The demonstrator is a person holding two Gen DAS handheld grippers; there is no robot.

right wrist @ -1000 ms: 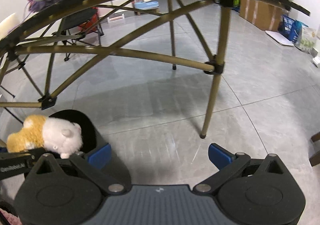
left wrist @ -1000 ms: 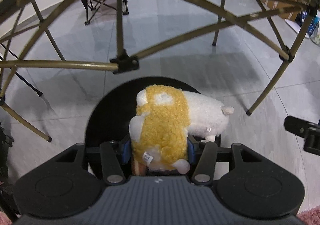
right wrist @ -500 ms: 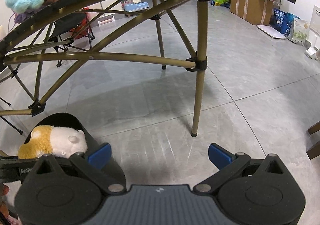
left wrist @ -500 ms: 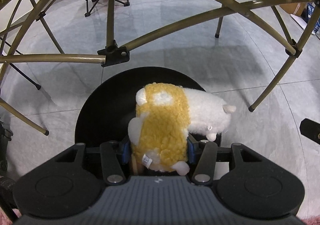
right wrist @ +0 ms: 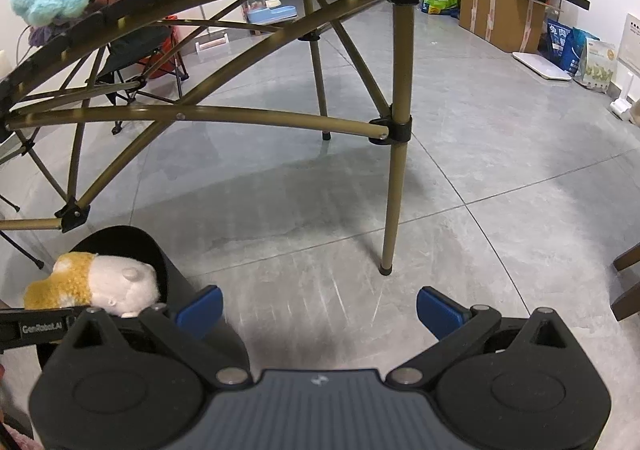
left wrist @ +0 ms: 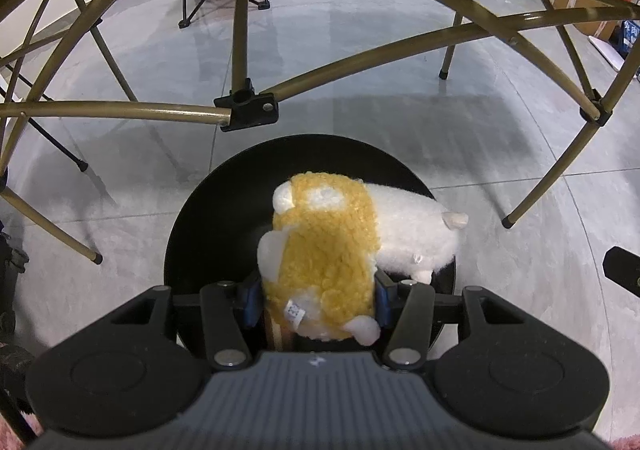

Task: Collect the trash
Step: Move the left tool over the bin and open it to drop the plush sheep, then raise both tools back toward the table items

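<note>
Right gripper (right wrist: 318, 308) hangs wide open over bare grey floor (right wrist: 460, 153); at lower left, a yellow-and-white plush toy (right wrist: 96, 284) sits above a black bin (right wrist: 176, 278), beside the folding table's leg (right wrist: 394, 209).

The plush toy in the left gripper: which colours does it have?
Yellow-orange and white plush toy; the left wrist view shows it best.

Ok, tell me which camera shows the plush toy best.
The left wrist view. There the yellow and white plush toy fills the centre, clamped in the left gripper over the black bin. The right wrist view catches the toy only small at its left edge, partly hidden behind the right gripper.
</note>
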